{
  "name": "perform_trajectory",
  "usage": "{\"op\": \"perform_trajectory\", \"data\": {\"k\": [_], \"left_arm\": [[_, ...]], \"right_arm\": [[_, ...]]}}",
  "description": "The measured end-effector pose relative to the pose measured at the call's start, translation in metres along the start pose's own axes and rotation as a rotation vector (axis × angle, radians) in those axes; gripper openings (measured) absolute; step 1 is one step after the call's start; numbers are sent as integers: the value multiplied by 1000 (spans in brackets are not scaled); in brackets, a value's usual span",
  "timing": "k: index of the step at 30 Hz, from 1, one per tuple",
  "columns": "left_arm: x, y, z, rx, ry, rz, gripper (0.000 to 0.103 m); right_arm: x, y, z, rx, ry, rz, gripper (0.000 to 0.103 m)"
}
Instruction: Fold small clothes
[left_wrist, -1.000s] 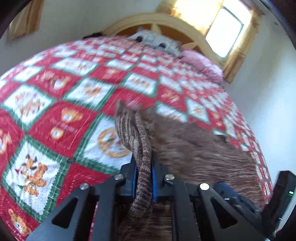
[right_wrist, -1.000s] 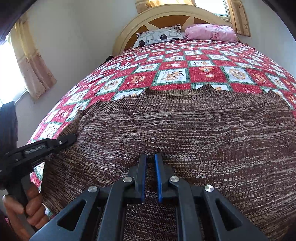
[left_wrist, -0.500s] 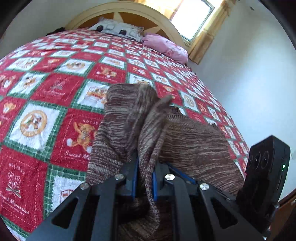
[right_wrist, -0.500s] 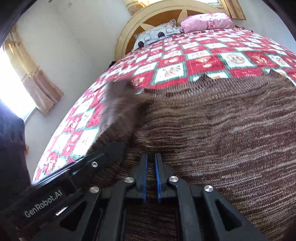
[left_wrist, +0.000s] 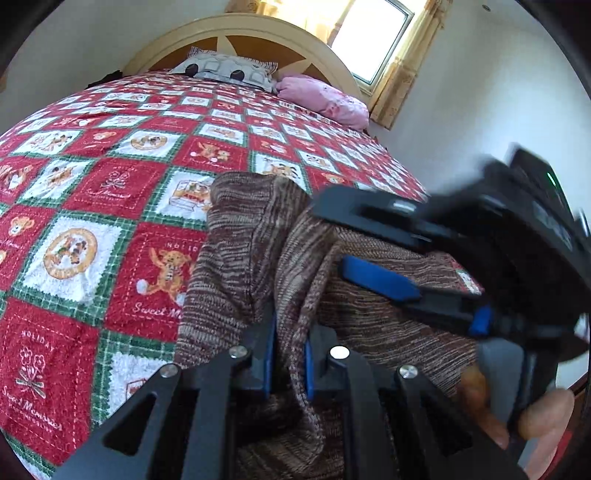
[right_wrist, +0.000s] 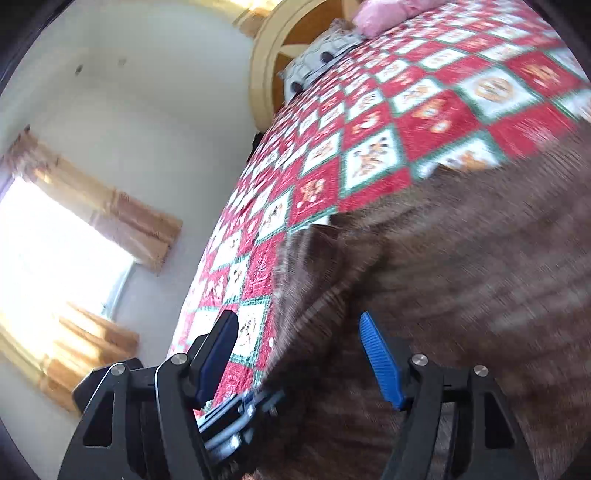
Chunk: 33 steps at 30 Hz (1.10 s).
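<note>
A brown knit sweater (left_wrist: 236, 258) lies on the red patchwork quilt (left_wrist: 110, 184). One side of it is lifted into a standing fold. My left gripper (left_wrist: 288, 354) is shut on that fold, and cloth bunches between its blue pads. In the left wrist view my right gripper (left_wrist: 336, 236) reaches in from the right, just above the sweater's body. In its own blurred view the right gripper (right_wrist: 295, 347) has its jaws opening wide. The sweater (right_wrist: 461, 277) edge lies below the gap and neither pad presses on it. Part of the left gripper (right_wrist: 236, 413) shows beneath.
A grey pillow (left_wrist: 225, 70) and a pink pillow (left_wrist: 325, 99) lie by the arched headboard (left_wrist: 243, 33). A window (left_wrist: 373, 40) is behind on the right. The bed's left edge (right_wrist: 207, 280) drops toward a curtained window (right_wrist: 55, 251). A hand (left_wrist: 535, 417) holds the right gripper.
The left gripper carried the sweater's fold rightward over its body. The right gripper swung left toward the left one, rolled, and its jaws went from shut to wide apart.
</note>
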<state>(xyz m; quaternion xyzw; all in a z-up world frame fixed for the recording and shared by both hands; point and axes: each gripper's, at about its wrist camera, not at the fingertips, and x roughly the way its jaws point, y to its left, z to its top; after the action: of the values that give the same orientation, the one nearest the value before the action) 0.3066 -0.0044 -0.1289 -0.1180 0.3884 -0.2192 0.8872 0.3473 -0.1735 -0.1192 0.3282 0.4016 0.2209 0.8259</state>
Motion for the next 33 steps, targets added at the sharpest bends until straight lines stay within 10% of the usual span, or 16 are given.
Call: {"op": "perform_trajectory", "data": {"k": [4,6,11,33], "left_arm": [[-1,0,-3,-1,-3,-7,15],[-1,2,-3,-13,-3,-20,17],[-2,0,-4,-14,3,-19,18],[2,-96,22,-5,44,-79,15]], "right_arm": [[32,5,6,-12,71,-87,63],[44,5,5,-22,81,-120,37],[47,-9,6,-4,60,-121,20],[-47,7,32,-239,-3,-176,17]]}}
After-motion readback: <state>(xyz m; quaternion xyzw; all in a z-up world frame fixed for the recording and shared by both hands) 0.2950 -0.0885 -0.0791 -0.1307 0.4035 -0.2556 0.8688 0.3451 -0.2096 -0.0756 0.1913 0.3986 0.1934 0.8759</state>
